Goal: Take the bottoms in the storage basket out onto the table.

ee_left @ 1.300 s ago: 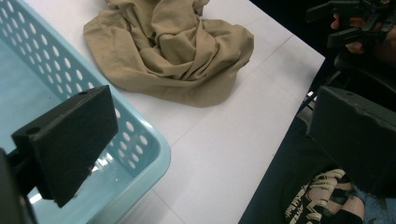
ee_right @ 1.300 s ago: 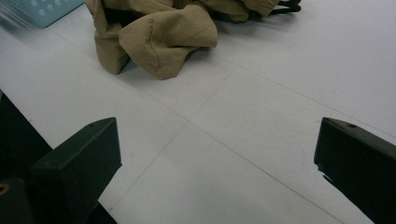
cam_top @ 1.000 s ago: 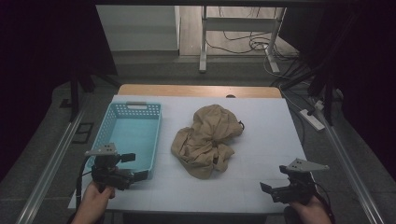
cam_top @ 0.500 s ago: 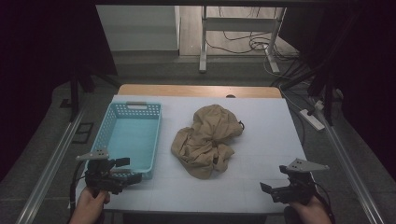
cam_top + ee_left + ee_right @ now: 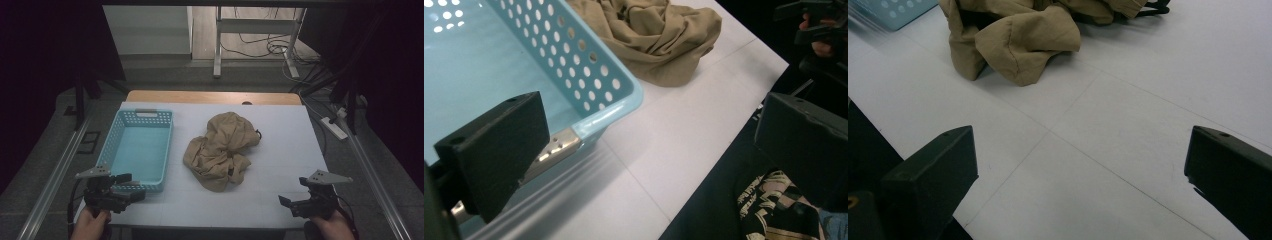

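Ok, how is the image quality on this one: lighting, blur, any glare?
High view: dim, with dark surroundings; the tan cloth and blue basket read clearly. Left gripper view: brighter, glare on the basket's metal corner tab, and smeared streaks on the table below it. Right gripper view: sharp cloth folds, soft shadow beneath them.

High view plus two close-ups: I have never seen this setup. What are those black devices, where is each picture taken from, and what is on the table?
A person holds a two-jaw tool in each hand: the left gripper and the right gripper. The high view looks down from above the person's side. Each close-up comes from a camera riding on one gripper, looking along its black jaws. On the white table lie a light blue perforated basket and, beside it, a crumpled tan garment. Both grippers are open and hold nothing.
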Motion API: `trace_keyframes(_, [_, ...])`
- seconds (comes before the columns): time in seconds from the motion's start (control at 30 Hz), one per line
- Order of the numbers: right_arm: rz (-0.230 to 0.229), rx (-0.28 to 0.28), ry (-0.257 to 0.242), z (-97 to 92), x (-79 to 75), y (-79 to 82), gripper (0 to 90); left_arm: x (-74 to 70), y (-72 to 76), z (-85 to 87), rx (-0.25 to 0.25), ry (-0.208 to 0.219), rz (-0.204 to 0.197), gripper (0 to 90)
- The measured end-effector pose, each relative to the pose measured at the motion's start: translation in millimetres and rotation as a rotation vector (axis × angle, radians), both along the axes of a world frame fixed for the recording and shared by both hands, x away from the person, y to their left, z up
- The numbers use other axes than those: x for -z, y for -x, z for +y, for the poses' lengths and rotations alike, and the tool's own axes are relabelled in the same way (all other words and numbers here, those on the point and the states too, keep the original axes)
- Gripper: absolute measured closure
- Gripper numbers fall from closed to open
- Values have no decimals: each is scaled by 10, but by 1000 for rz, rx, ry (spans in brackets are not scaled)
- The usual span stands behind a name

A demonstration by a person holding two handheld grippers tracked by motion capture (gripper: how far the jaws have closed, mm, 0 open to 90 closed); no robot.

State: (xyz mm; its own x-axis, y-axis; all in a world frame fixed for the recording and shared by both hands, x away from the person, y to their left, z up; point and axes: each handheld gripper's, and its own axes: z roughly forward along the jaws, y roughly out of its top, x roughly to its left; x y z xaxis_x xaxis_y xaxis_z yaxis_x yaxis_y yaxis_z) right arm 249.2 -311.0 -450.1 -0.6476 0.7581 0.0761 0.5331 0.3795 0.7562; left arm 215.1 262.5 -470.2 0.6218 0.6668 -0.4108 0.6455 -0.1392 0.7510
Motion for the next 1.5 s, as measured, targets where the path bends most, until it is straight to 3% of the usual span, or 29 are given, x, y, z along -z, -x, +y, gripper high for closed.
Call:
trace_keyframes(0.53, [-2,0,-1,-1,-1,2,4,39,111,129,-42,-21,13,0])
trace_keyframes(0.97, [-8,5,-16,-15,-5,6,4,25,202,216,-77,-33,1,0])
trace_keyframes(1.5, [-10,7,-21,-24,-8,9,4,15,283,291,-93,-82,1,0])
